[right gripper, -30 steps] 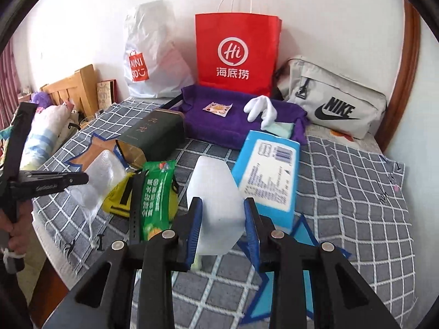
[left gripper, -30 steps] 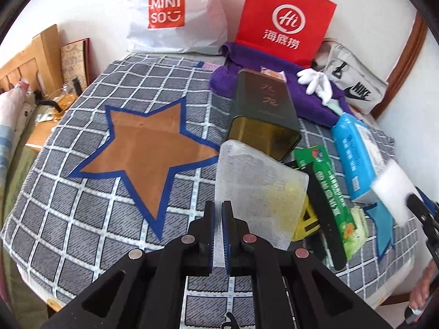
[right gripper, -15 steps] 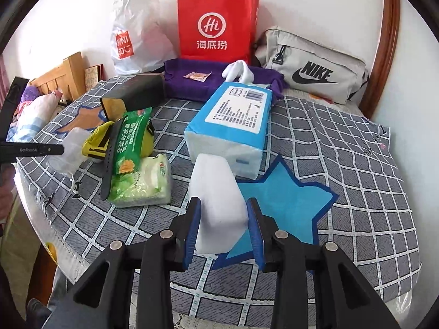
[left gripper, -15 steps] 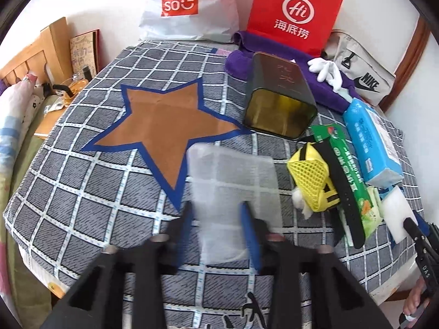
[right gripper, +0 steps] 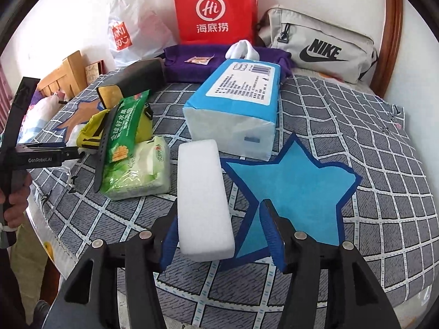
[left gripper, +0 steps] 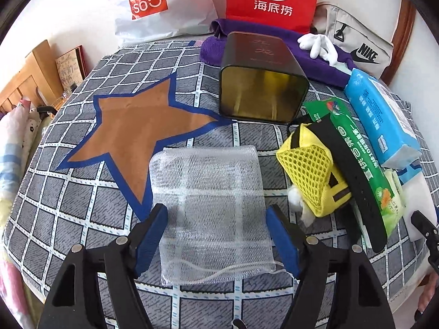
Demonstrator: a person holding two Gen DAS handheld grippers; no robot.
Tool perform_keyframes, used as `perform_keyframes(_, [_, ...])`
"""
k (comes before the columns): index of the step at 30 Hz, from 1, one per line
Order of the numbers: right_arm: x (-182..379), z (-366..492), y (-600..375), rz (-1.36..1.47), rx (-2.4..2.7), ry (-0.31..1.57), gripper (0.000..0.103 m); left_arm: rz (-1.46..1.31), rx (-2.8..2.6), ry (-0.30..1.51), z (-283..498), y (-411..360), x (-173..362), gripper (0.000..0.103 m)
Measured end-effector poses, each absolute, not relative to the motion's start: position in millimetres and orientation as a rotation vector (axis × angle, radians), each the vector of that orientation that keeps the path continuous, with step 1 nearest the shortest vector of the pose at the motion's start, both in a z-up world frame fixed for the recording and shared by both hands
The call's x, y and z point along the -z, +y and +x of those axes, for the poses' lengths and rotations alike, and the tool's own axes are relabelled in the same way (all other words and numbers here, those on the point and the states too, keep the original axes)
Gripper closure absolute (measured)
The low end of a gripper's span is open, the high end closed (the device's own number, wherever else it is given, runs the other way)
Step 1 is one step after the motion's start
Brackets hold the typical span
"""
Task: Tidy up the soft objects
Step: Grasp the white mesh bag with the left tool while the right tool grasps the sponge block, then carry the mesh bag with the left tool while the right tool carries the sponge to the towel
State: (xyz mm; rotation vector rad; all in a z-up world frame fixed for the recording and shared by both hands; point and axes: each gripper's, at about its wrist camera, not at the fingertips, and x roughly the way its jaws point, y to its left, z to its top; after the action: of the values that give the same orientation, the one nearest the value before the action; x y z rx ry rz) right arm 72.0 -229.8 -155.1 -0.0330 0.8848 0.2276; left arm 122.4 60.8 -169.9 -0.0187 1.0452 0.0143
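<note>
- left gripper (left gripper: 216, 235): jaws apart and opening, with the white mesh bag (left gripper: 210, 208) lying flat on the checked tablecloth (left gripper: 55, 205) between them. neither blue pad presses on it, so i judge it released.
- the mesh bag's long axis runs from 6 toward 12 o'clock in the left wrist view. its far end sits just beside the lower point of the brown star patch (left gripper: 131, 128), which lies toward 10 o'clock from the claw.
- right gripper (right gripper: 219, 233): jaws apart and opening. the white foam block (right gripper: 201, 194) stands between them, close against the left pad with a clear gap to the right one, so it looks let go, though contact on the left side is hard to rule out.
- the foam block's long axis points to 12 o'clock, away from the claw, its right edge just overlapping the dark border of the blue star patch (right gripper: 296, 189), which spreads toward 2 o'clock.
- the coming move turns on this: each soft thing lies in line with its own claw, so each hand is nearest its own item and can back off along that axis without snagging.
- hard to make out: the bag's drawstring at its near end is thin and partly under the claw. the foam block's near end is hidden by the fingers. the yellow mesh pouch (left gripper: 310, 175) is partly covered by a black strap (left gripper: 345, 170). the person's other hand (right gripper: 15, 203) is cut off at 9 o'clock in the right wrist view.
</note>
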Motion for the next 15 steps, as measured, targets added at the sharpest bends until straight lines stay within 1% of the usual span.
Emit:
perform_keyframes(1, [155, 73, -231, -0.023, -0.232, 0.885, 0.056, -0.023, -0.019, 1.044, 124, 62, 170, 0.032])
perform_keyframes(2, [155, 73, -232, -0.010, -0.245, 0.887, 0.064, -0.028, -0.028, 1.037, 124, 64, 169, 0.043])
perform_keyframes(3, [154, 74, -232, 0.004, -0.262, 0.890, 0.068, -0.035, -0.038, 1.028, 125, 67, 168, 0.058])
perform_keyframes(4, [152, 75, -232, 0.016, -0.278, 0.894, 0.071, -0.043, -0.042, 1.028, 126, 70, 167, 0.063])
perform_keyframes(6, [149, 74, -230, 0.001, -0.267, 0.886, 0.071, -0.071, -0.033, 1.034, 128, 77, 165, 0.085])
perform_keyframes(7, [148, 75, -228, -0.009, -0.263, 0.881, 0.072, -0.087, -0.019, 1.038, 129, 80, 165, 0.090])
perform_keyframes(8, [146, 75, -227, -0.014, -0.259, 0.879, 0.072, -0.110, 0.000, 1.043, 129, 83, 165, 0.094])
perform_keyframes(9, [144, 76, -227, -0.015, -0.255, 0.874, 0.072, -0.133, 0.017, 1.047, 129, 86, 164, 0.095])
perform_keyframes(15, [129, 81, -229, -0.001, -0.260, 0.851, 0.072, -0.151, 0.022, 1.021, 125, 87, 149, 0.095])
